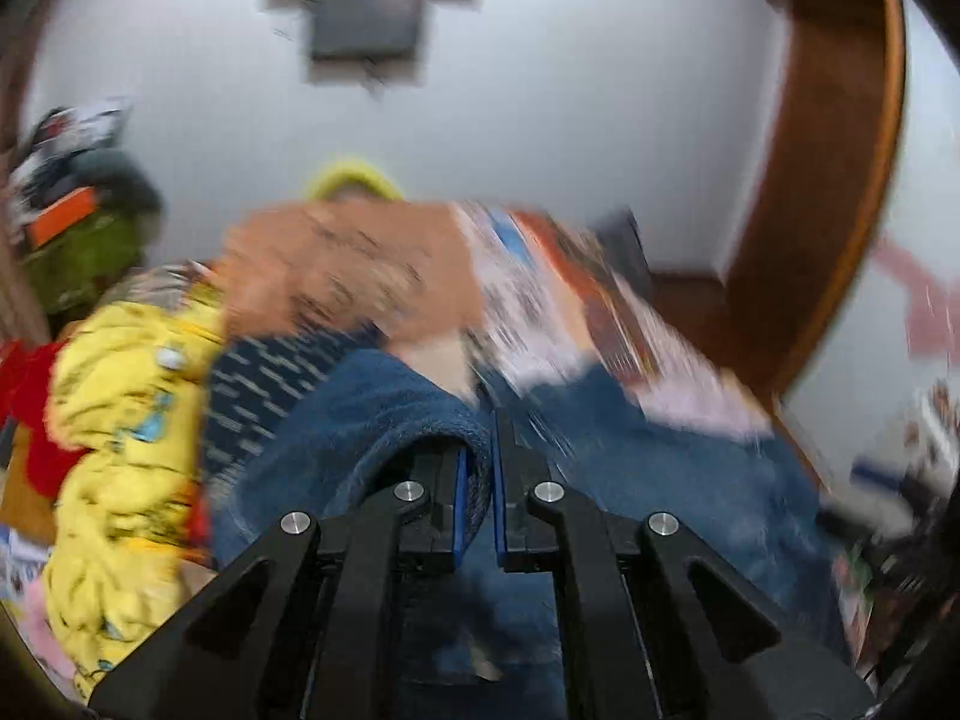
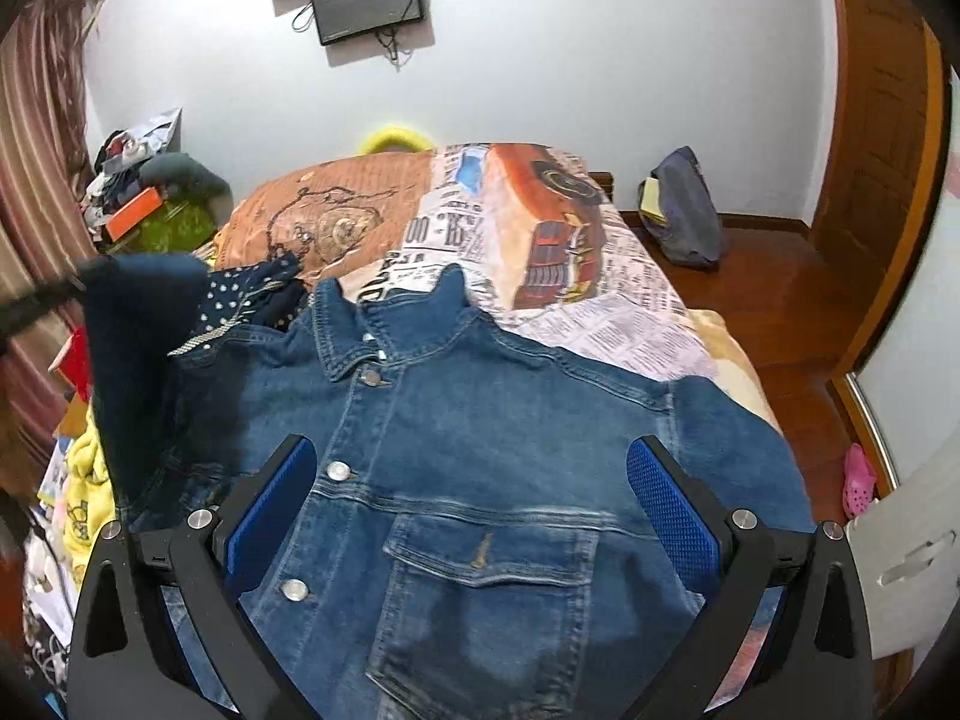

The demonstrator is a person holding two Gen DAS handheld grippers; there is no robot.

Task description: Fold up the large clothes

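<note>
The denim jacket (image 2: pixel 480 450) lies front-up on the bed (image 2: pixel 630 324), collar at 12 o'clock towards the wall, hem running out of the right wrist view at 6 o'clock; its long axis runs along that line. The fold turns on the sleeve side at 9 o'clock. There a dark flap of denim (image 2: pixel 138 360) stands up off the bed, above the jacket's body. The likely next move is to carry it across towards 3 o'clock, so the left gripper (image 1: pixel 477 480) is the nearer one by far.

The fingers (image 1: pixel 459 504) of that gripper are clamped together on a fold of blue denim, which wraps round the left pad and fills the narrow slot between the two (the blue pads nearly meet through the cloth). The right gripper (image 2: pixel 471 516) hovers over the chest pocket (image 2: pixel 486 564) with its fingers wide apart, touching nothing that I can see.

The left wrist view is badly smeared; it shows the grip and the yellow printed clothes (image 1: pixel 132 420) heaped at 9 o'clock, but not how the jacket lies. The right wrist view is sharp on the collar, buttons and seams. It shows the raised flap only as a dark shape, and not the fingers holding it.
</note>
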